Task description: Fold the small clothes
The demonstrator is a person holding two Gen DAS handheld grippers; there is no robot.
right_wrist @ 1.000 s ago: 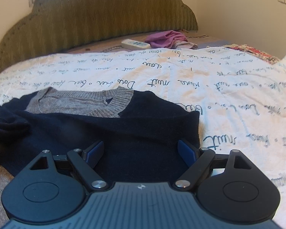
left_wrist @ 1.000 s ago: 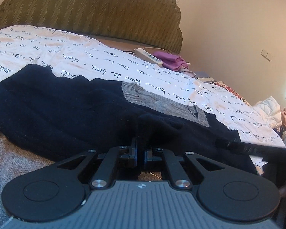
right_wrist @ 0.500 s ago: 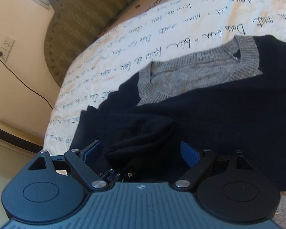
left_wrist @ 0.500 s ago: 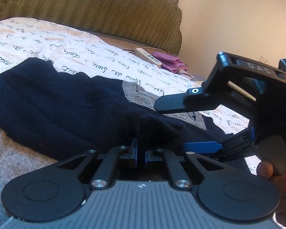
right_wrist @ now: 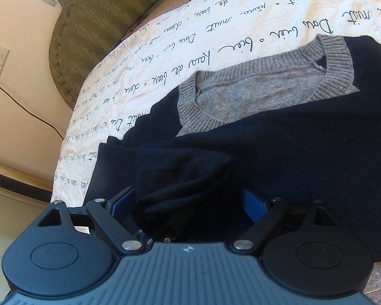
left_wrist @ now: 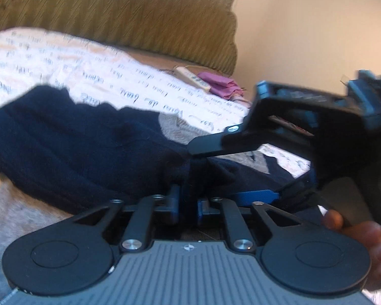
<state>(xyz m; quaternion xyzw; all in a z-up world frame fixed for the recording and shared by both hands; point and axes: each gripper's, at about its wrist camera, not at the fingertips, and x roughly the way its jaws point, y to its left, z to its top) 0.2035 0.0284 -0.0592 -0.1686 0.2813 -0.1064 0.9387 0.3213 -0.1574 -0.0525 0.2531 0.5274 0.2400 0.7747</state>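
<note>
sweater (right_wrist: 279, 157): navy, grey collar, flat on script-print bedsheet (right_wrist: 216, 25)
left gripper (left_wrist: 188, 200): jaws opening, narrow, sleeve fold between
right gripper (right_wrist: 188, 203): wide, straddling same fold, not gripping

Sweater (right_wrist: 279, 152) flat on bed (right_wrist: 190, 25), near edge; headboard (left_wrist: 119, 17) far; power strip (left_wrist: 191, 77) and cloth (left_wrist: 219, 85) far right.

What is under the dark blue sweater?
The navy sweater lies on a white bedsheet with handwriting print, which shows around it. Whatever sits directly beneath the sweater's middle is covered, so I cannot tell.
</note>
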